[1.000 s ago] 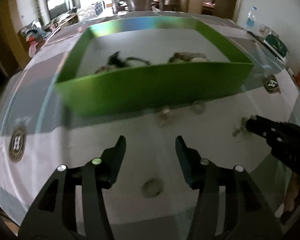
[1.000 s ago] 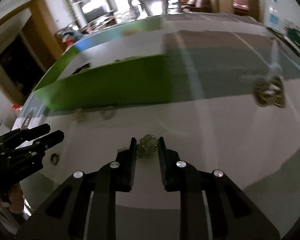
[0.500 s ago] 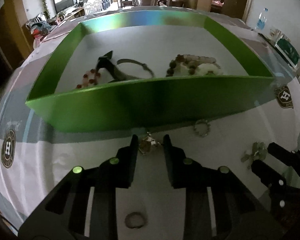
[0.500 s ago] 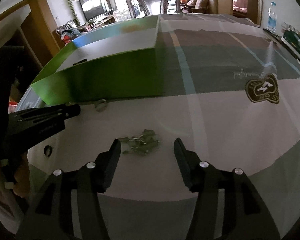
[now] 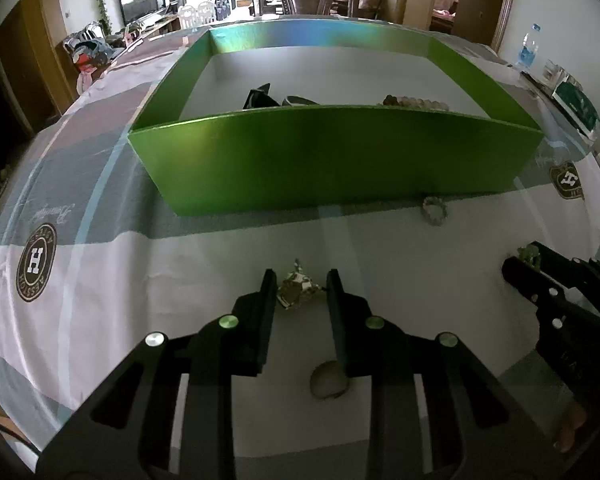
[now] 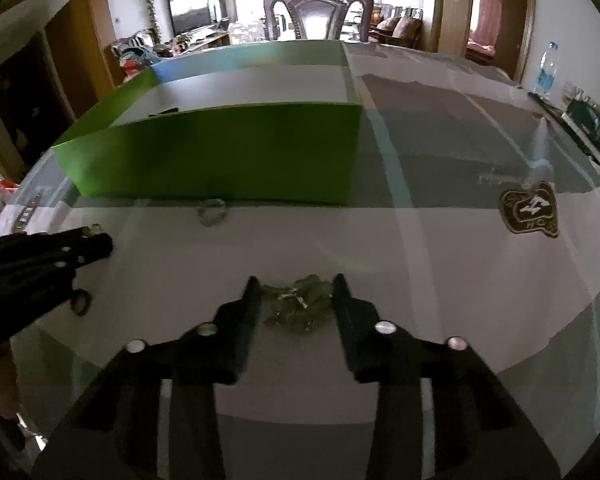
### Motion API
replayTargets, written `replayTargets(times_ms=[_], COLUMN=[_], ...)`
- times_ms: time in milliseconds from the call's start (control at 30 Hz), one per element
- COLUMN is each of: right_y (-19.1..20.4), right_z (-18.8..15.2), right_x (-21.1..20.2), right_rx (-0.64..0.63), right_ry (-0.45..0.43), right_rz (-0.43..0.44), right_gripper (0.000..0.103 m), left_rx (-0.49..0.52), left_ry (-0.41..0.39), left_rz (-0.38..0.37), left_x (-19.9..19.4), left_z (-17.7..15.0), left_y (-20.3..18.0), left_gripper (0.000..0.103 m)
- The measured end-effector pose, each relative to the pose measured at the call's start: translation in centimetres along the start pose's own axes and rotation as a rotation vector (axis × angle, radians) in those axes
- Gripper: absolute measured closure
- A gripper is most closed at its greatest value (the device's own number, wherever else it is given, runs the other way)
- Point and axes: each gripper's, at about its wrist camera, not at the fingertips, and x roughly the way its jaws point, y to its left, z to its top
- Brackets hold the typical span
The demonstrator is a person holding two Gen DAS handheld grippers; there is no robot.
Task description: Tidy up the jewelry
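Observation:
A green open box (image 5: 340,160) stands on the table and holds a black piece (image 5: 260,98) and a bead bracelet (image 5: 414,102). In front of it my left gripper (image 5: 300,290) is shut on a small silver-white trinket (image 5: 298,292). It also shows at the left of the right wrist view (image 6: 96,240). My right gripper (image 6: 296,292) is closing. A greenish cluster of jewelry (image 6: 296,308) lies on the cloth between its fingers, which stand close beside it without pressing. The left wrist view shows the right gripper (image 5: 520,268) at the right edge.
A small beaded ring (image 5: 434,212) lies against the box's front wall. Another ring (image 5: 330,380) lies on the cloth under my left gripper. The tablecloth carries round logos (image 5: 36,258). A dark green packet (image 5: 576,106) and a water bottle (image 5: 528,46) stand at the far right edge.
My left jaws closed on the silver trinket and drew back from the box. My right gripper let the green cluster down on the cloth, opened wide, and now narrows around it.

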Motion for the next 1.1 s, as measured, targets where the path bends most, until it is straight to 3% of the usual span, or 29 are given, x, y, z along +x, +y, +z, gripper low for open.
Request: replayTargets(times_ms=[67,133,600,1100], right_y=[-0.1,-0.4,-0.5,0.2], right_z=[-0.1,-0.2,-0.3,6.1], right_x=[0.0,0.0,-1.8,-8.3], right_rx=[-0.002,0.003,0.024,-0.008], right_ry=[-0.008,-0.02,-0.035,-0.18], right_rz=[0.003,-0.007,0.071,0.195], right_gripper=[0.073,0.083,0.086,0.086], left_rx=[-0.001,-0.001,0.007,0.017], left_ry=[-0.002,-0.004,-0.033,-0.168], left_rz=[0.001,0.004,-0.005,-0.031], left_x=[0.0,-0.1,-1.8,-9.5], left_z=[0.0,-0.1,-0.6,4.2], left_y=[0.0,0.0,-0.2,2.0], left_gripper=[0.077,0.077,0.077,0.077])
